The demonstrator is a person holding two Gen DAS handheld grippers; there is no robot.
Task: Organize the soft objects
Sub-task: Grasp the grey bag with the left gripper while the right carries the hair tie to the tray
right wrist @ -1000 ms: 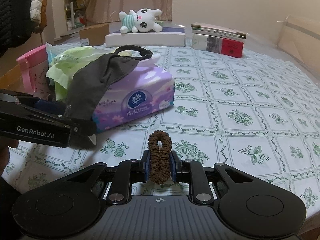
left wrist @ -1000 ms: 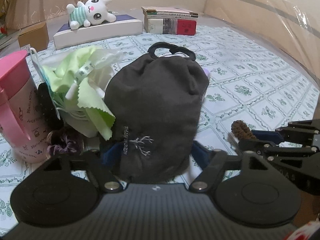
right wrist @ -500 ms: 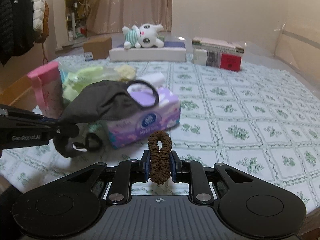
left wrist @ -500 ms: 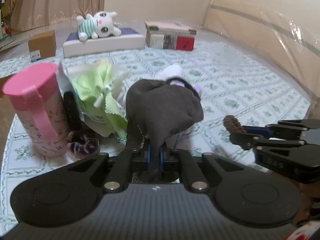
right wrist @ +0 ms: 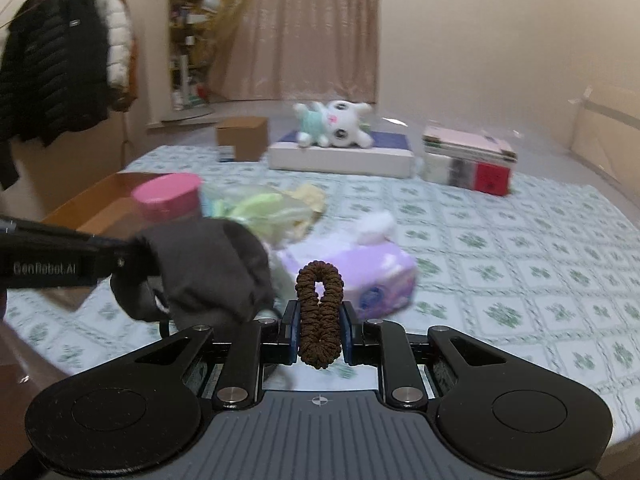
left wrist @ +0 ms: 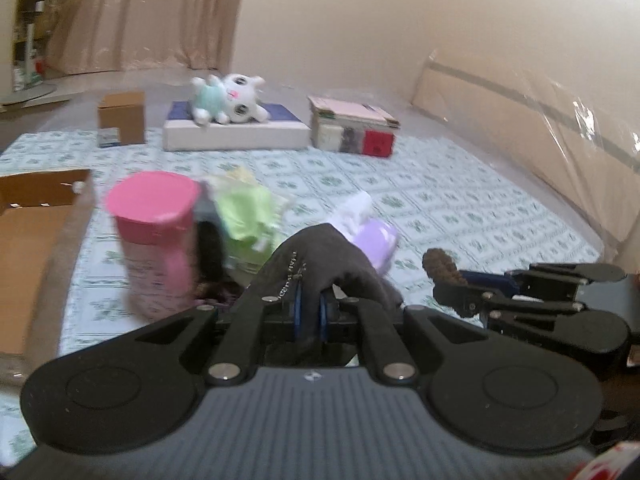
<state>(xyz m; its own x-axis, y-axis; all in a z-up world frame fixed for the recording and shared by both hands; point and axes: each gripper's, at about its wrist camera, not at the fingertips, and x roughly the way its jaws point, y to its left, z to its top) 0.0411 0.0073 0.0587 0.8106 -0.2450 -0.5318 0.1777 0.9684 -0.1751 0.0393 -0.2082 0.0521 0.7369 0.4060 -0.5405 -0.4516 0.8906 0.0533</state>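
My left gripper is shut on a dark grey cloth face mask, which hangs lifted above the bed; the mask also shows in the right wrist view. My right gripper is shut on a brown hair scrunchie, also seen at the right of the left wrist view. A purple tissue pack lies on the patterned sheet. Light green cloths are piled beside a pink cup.
An open cardboard box sits at the left bed edge. At the far side are a small brown box, a plush toy on a white flat box, and stacked books. Coats hang at the left.
The left gripper has lifted the grey mask off the tissue pack and pulled back. Both views have risen and retreated from the pile. The right gripper keeps the scrunchie.
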